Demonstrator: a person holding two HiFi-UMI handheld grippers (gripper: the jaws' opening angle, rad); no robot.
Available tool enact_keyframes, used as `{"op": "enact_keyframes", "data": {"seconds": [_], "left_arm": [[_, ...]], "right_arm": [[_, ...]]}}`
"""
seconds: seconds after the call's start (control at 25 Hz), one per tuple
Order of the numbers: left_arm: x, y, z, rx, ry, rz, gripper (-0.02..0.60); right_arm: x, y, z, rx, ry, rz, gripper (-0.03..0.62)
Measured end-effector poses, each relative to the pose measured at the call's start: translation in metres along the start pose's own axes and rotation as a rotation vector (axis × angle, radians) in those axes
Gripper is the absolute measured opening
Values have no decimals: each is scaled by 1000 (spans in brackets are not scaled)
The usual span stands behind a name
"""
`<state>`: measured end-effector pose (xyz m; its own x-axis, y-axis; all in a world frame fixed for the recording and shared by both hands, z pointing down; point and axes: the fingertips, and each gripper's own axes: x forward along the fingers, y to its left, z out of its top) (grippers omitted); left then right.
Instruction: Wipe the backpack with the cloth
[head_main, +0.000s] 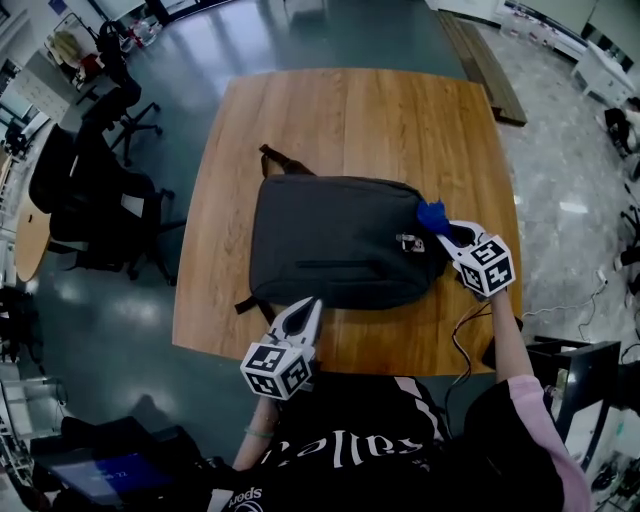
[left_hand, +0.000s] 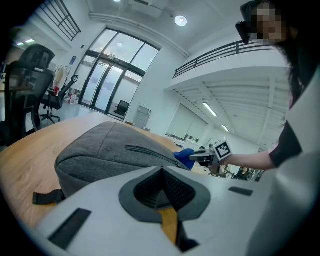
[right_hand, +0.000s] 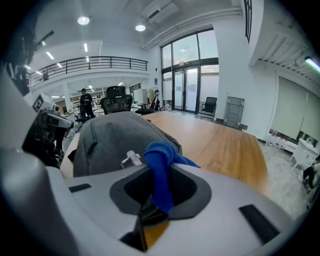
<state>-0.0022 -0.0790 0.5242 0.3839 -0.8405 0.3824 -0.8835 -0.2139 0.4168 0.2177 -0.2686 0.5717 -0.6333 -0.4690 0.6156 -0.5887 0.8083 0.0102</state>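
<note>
A dark grey backpack (head_main: 340, 240) lies flat on the wooden table (head_main: 350, 110). My right gripper (head_main: 450, 235) is at the bag's right end, shut on a blue cloth (head_main: 432, 215) that touches the bag's upper right corner. In the right gripper view the cloth (right_hand: 160, 170) hangs out between the jaws, with the backpack (right_hand: 115, 140) just beyond. My left gripper (head_main: 300, 318) is shut with nothing in it, its tips at the bag's near edge. The left gripper view looks along the backpack (left_hand: 110, 147) to the cloth (left_hand: 184, 157) at the far end.
A white tag (head_main: 408, 241) sits on the bag near the cloth, and a strap (head_main: 275, 160) trails off its far left corner. Black office chairs (head_main: 90, 190) stand left of the table. A dark stand (head_main: 570, 380) is at the near right.
</note>
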Motion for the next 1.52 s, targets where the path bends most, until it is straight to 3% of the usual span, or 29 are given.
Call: {"op": "enact_keyframes", "data": {"seconds": [0.4, 0.68, 0.84, 1.12, 1.52], "left_arm": [[24, -64, -32, 42, 17, -54, -2], [12, -60, -36, 27, 36, -32, -2], [-5, -45, -47, 22, 59, 9, -2], [-29, -17, -60, 7, 64, 80, -2], [-76, -30, -49, 35, 12, 36, -2]], "right_arm": [[-71, 85, -65, 134, -41, 47, 67], [-85, 128, -56, 294, -96, 50, 66], [-76, 150, -54, 294, -94, 79, 66], [-65, 150, -55, 312, -116, 66, 66], [-109, 183, -54, 404, -159, -5, 66]]}}
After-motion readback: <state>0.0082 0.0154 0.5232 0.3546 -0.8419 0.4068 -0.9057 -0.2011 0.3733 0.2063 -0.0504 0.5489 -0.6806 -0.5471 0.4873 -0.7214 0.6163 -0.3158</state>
